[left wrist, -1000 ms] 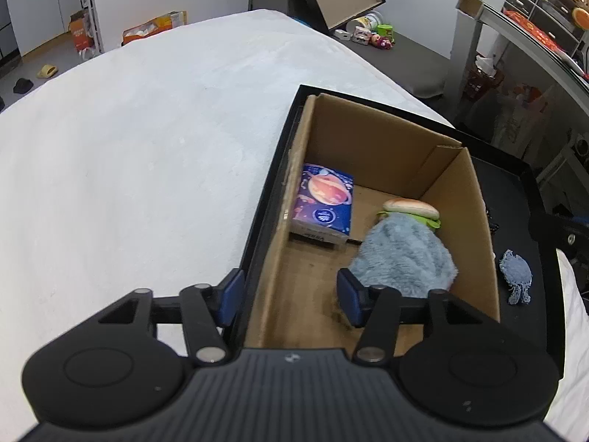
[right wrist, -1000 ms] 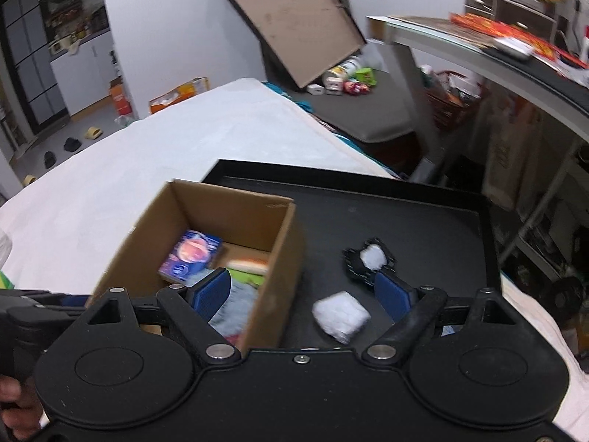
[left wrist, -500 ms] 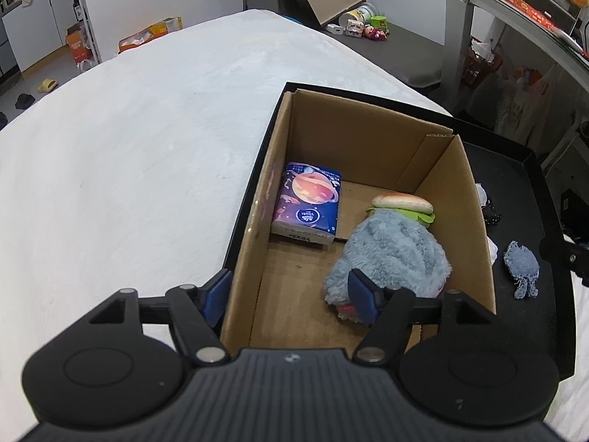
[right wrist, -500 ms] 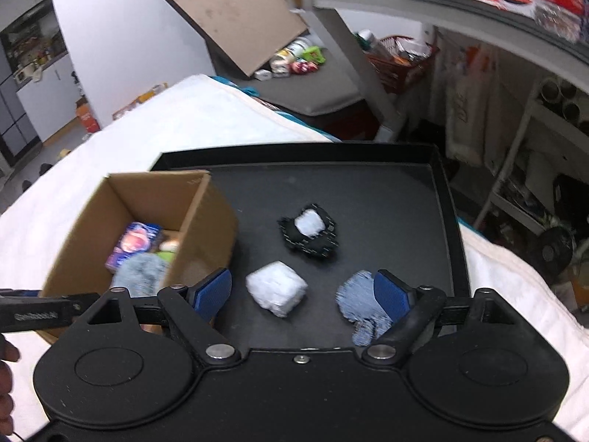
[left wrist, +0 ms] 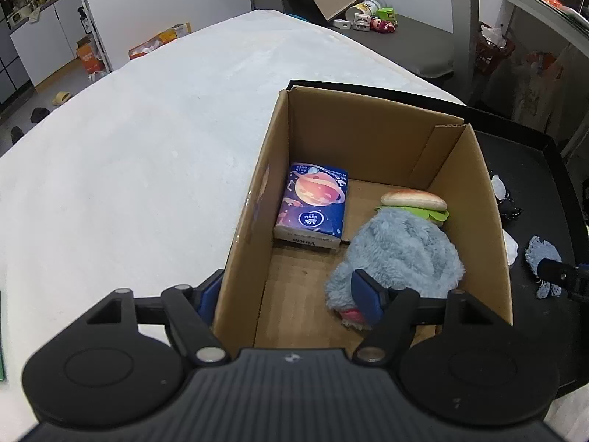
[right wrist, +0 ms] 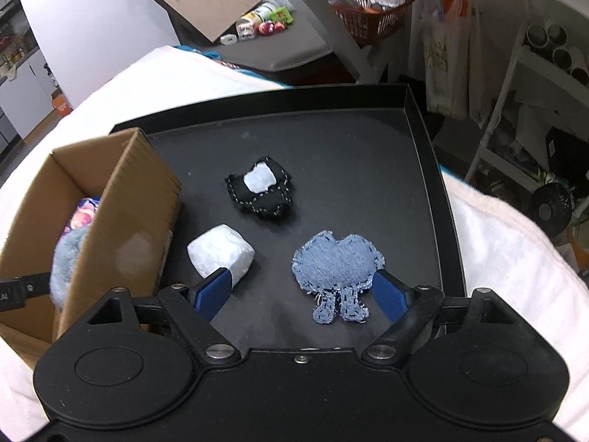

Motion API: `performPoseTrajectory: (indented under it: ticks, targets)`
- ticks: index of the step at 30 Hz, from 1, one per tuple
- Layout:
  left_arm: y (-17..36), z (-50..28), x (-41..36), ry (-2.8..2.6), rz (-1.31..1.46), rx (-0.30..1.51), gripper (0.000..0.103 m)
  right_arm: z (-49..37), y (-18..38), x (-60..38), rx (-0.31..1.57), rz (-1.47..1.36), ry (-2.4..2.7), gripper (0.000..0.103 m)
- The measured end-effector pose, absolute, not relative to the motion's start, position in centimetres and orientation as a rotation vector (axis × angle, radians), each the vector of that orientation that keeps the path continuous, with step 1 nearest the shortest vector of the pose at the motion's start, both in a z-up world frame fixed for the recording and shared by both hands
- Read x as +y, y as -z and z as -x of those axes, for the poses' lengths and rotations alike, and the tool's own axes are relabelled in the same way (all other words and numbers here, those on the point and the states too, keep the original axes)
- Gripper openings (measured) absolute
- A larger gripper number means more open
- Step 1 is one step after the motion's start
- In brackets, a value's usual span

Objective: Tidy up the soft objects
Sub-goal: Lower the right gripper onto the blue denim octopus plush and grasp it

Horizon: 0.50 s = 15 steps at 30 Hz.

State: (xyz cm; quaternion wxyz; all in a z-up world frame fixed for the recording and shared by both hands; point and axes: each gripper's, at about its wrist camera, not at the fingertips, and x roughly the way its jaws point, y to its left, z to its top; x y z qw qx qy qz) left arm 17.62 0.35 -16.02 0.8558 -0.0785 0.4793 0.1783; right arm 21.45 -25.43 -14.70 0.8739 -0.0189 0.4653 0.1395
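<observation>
A cardboard box (left wrist: pixel 375 136) stands on a black tray (right wrist: pixel 342 140). In it lie a blue tissue pack (left wrist: pixel 313 206), a burger plush (left wrist: pixel 414 200) and a fluffy grey-blue plush (left wrist: pixel 399 254). My left gripper (left wrist: pixel 287 294) is open and empty, its fingers straddling the box's near left wall. On the tray beside the box (right wrist: pixel 121 217) lie a white soft block (right wrist: pixel 220 254), a black patch toy (right wrist: pixel 262 191) and a denim heart-shaped toy (right wrist: pixel 338 269). My right gripper (right wrist: pixel 302 294) is open and empty, just in front of the denim toy.
The tray sits on a white cloth-covered surface (left wrist: pixel 129 169). Beyond it are a grey mat with small toys (left wrist: pixel 371 22), a leaning board, a metal table leg (right wrist: pixel 324 29), shelves and bags (right wrist: pixel 452 55) at the right.
My right gripper swung right from over the box and dropped toward the denim toy. My left gripper drew back and rose a little over the box's near left wall.
</observation>
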Motion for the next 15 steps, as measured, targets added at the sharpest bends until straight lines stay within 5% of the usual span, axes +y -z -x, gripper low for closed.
performPoseTrajectory:
  ticks: [10, 15]
  targets:
    - [16.0, -17.9, 0.1, -0.405, 0.143, 1.009, 0.073, -22.2, 16.7, -24.8, 1.009, 0.066, -0.285, 0.080]
    - [16.0, -18.0, 0.1, -0.406, 0.142, 1.010, 0.073, -22.4, 17.5, -25.1, 1.032, 0.088, -0.260, 0.041]
